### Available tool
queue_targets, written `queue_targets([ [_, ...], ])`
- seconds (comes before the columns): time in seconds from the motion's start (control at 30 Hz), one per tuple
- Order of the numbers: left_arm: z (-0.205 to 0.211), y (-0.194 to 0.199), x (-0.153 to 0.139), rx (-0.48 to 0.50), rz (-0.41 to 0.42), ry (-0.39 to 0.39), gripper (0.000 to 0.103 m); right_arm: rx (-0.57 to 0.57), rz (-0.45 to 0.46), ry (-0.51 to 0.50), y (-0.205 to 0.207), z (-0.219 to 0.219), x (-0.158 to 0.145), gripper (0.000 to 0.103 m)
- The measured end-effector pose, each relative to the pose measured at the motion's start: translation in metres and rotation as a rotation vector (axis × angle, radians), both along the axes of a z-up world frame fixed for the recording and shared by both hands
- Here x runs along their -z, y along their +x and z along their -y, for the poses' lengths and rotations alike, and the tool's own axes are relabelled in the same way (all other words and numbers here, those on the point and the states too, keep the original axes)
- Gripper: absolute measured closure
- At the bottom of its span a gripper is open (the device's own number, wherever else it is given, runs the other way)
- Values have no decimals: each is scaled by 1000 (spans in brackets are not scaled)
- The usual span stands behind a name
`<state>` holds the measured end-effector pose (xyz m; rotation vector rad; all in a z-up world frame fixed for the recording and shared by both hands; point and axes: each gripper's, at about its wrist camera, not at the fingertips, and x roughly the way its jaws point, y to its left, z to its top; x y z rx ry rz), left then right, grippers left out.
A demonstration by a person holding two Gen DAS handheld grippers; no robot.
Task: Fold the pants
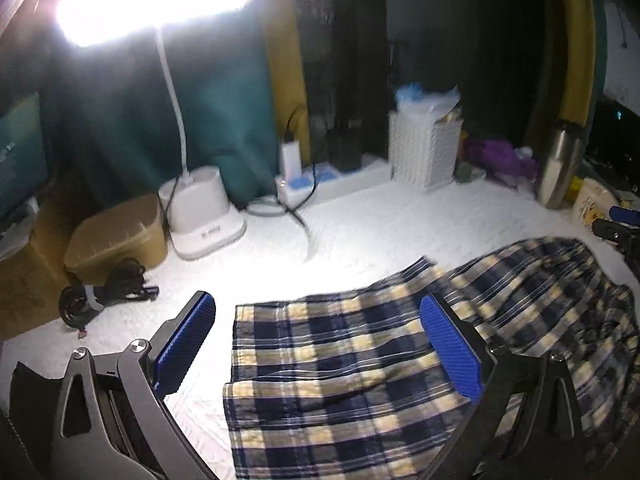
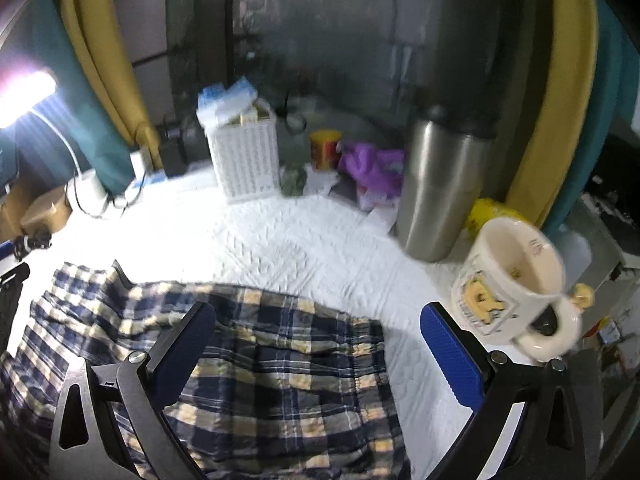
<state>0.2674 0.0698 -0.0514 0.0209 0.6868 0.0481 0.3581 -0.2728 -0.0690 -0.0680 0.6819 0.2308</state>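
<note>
You are hovering both grippers, left (image 1: pixel 316 344) and right (image 2: pixel 318 354), over the one pair of plaid pants (image 1: pixel 360 360) lying on the white cover (image 1: pixel 360 216); both sets of jaws are standing wide apart, gripping nothing. The cloth is looking light, thin and floppy, so it will likely sag and slide. You are best pinching hem corners and waistband. One mug (image 2: pixel 516 280) and one flask (image 2: pixel 444 188) are standing nearby.

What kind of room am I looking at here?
Probably a home bedroom or living corner at night: a white quilted surface with plaid pants, a lit white desk lamp, curtains, and a cartoon ceramic mug.
</note>
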Motion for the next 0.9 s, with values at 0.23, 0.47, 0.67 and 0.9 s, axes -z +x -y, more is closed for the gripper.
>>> queue_targets([
  [0.23, -38, 27, 38, -37, -143, 24, 2, -73, -163, -56, 28, -3, 47, 9],
  [0.47, -58, 42, 68, -4, -254, -15, 16, -73, -223, -11, 47, 13, 50, 14],
  [0.67, -56, 46, 69, 37, -228, -39, 56, -66, -211, -97, 48, 4, 56, 40],
  [0.9, -33, 43, 66, 86, -208, 31, 101, -70, -152, -157, 37, -1, 52, 82],
])
